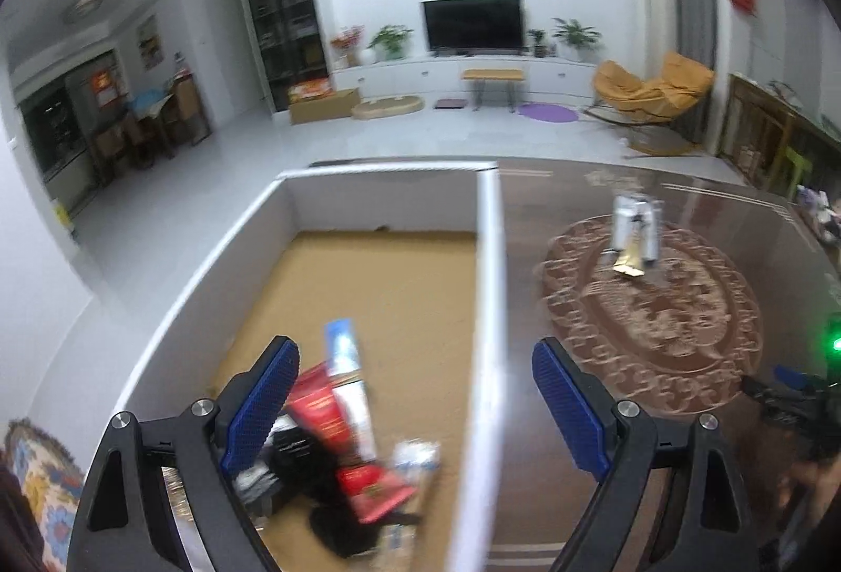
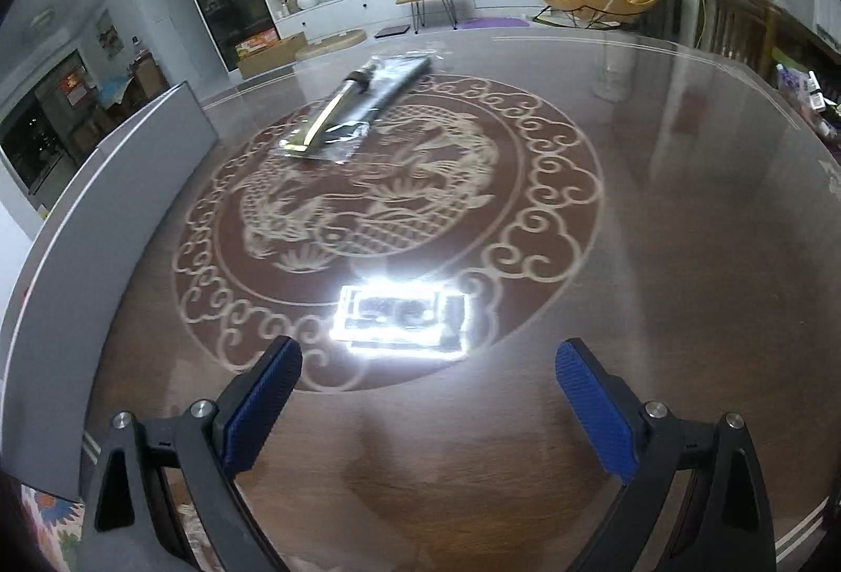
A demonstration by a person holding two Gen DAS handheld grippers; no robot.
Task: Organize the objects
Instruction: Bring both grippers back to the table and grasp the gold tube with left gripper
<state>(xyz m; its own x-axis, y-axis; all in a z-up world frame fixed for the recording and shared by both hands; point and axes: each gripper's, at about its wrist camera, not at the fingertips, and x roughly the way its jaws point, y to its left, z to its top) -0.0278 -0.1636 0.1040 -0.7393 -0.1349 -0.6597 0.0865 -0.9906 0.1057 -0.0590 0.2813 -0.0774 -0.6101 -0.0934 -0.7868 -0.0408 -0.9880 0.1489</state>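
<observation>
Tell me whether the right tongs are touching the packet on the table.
Apart. The right wrist view shows the open right tongs well short of the packet, bare table between them.

The brown table (image 2: pixel 657 214) bears a cream dragon medallion; the white box (image 1: pixel 489 288) has a tan floor; gripper pads (image 2: pixel 263 409) are blue.

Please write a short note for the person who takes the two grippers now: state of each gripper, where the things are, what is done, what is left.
Left gripper: jaws open, empty, over the box's right wall.
Right gripper: jaws open, empty, over the table.
Box: stands at the table's left side and already holds a heap of packets, red, black and white.
Left on the table: one long packet with a gold strip, at the far side of the dragon pattern, apart from the box.
The bright rectangle near the right gripper looks like a lamp's reflection, not an object.
Next, probably: move the packet into the box.
</observation>
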